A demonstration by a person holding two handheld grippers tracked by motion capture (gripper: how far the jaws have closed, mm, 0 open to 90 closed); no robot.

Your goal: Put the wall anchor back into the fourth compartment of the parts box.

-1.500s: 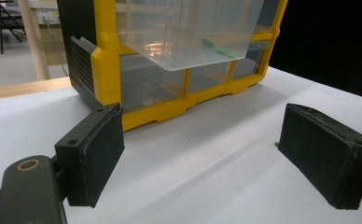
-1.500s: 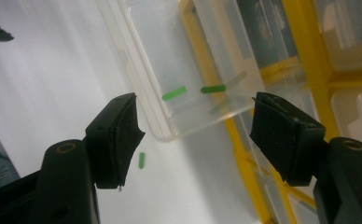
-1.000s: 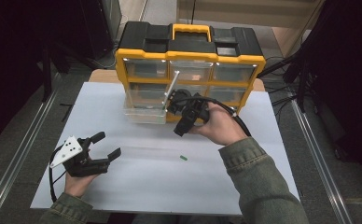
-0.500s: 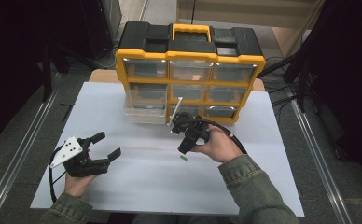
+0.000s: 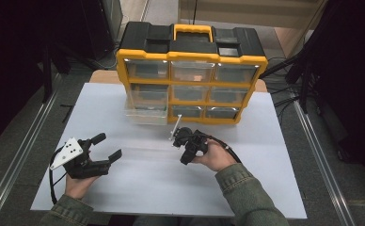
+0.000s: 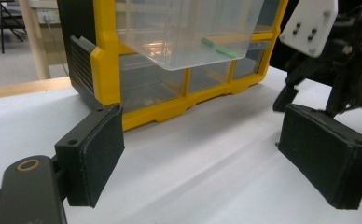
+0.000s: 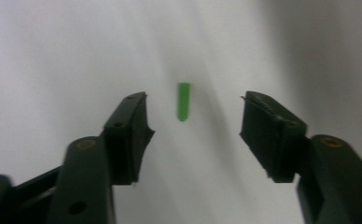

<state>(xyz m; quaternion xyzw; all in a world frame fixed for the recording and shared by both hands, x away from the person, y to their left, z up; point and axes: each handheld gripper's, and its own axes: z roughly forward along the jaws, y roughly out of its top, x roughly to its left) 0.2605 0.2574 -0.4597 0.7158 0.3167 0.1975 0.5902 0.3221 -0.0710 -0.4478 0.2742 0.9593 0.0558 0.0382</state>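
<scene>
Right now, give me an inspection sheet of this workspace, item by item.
Surface: white table top, bare around the work.
Job's things: small green piece lying on the white; yellow organizer with one clear drawer pulled out, green pieces inside.
Clutter: nothing seen.
Grippers: right gripper straddles the green piece, jaws just closing, pads not touching it; left gripper open, holding nothing.
Cables: black cable trailing from the right gripper.
Surroundings: metal rails beside the table, dark background.
</scene>
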